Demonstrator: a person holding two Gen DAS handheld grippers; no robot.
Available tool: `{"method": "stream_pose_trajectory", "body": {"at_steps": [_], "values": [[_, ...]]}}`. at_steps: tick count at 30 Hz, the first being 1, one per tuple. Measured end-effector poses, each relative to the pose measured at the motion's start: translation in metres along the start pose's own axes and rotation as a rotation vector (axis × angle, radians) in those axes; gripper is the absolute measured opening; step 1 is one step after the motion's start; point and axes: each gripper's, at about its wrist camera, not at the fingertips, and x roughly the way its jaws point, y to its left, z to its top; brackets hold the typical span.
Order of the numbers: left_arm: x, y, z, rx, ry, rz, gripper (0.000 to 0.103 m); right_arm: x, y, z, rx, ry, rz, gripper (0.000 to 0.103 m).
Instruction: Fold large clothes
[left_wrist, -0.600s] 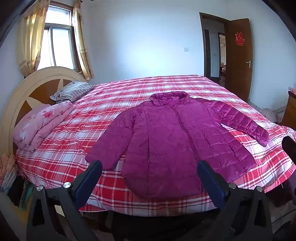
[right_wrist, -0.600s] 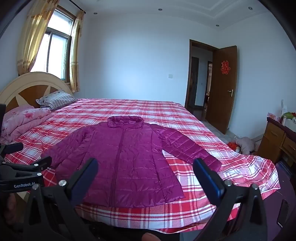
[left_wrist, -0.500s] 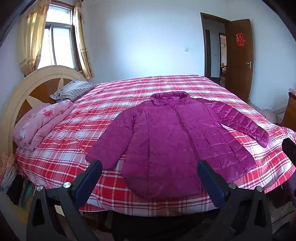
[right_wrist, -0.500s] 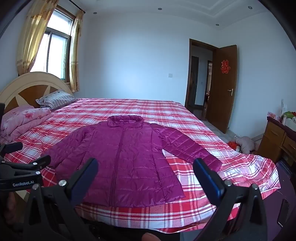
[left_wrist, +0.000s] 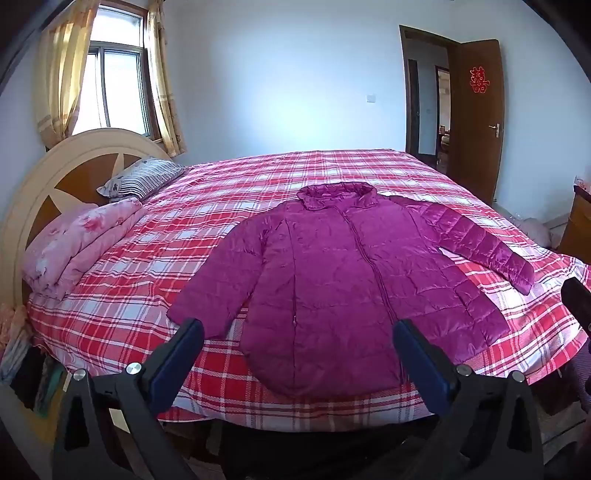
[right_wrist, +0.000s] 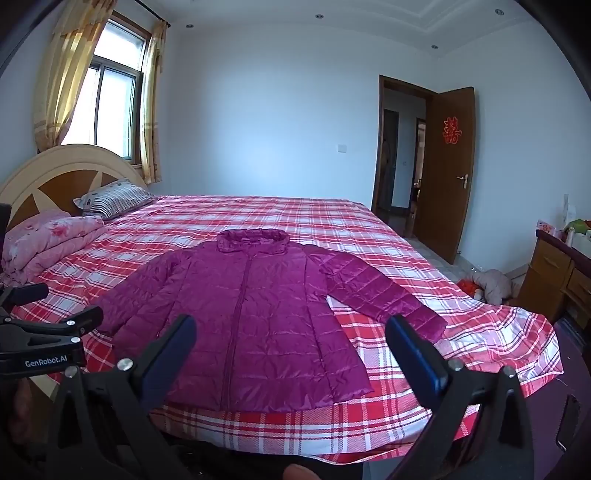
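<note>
A magenta quilted jacket (left_wrist: 343, 280) lies flat, front up and zipped, on the red plaid bed (left_wrist: 221, 206), collar away from me, both sleeves spread out. It also shows in the right wrist view (right_wrist: 255, 325). My left gripper (left_wrist: 297, 345) is open and empty, hovering short of the jacket's hem at the bed's near edge. My right gripper (right_wrist: 290, 341) is open and empty, also in front of the hem. The left gripper's body shows at the left edge of the right wrist view (right_wrist: 44, 336).
A folded pink floral quilt (left_wrist: 74, 243) and a striped pillow (left_wrist: 144, 181) lie by the headboard (left_wrist: 44, 181) at left. A wooden dresser (right_wrist: 557, 273) stands at right, with an open door (right_wrist: 447, 173) behind. Clothes lie on the floor (right_wrist: 491, 288).
</note>
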Motion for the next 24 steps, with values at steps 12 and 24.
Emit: {"method": "stream_pose_trajectory", "body": {"at_steps": [12,24], "values": [[0.0017,0.0008,0.0005,-0.004,0.010,-0.006,0.102,0.0012,0.0029,-0.0003,0.007,0.015,0.008,0.103],[0.0035,0.0024,0.0004,-0.002,0.013,-0.009,0.102,0.0024,0.0032,-0.0014,0.010,0.018,0.011,0.103]]}}
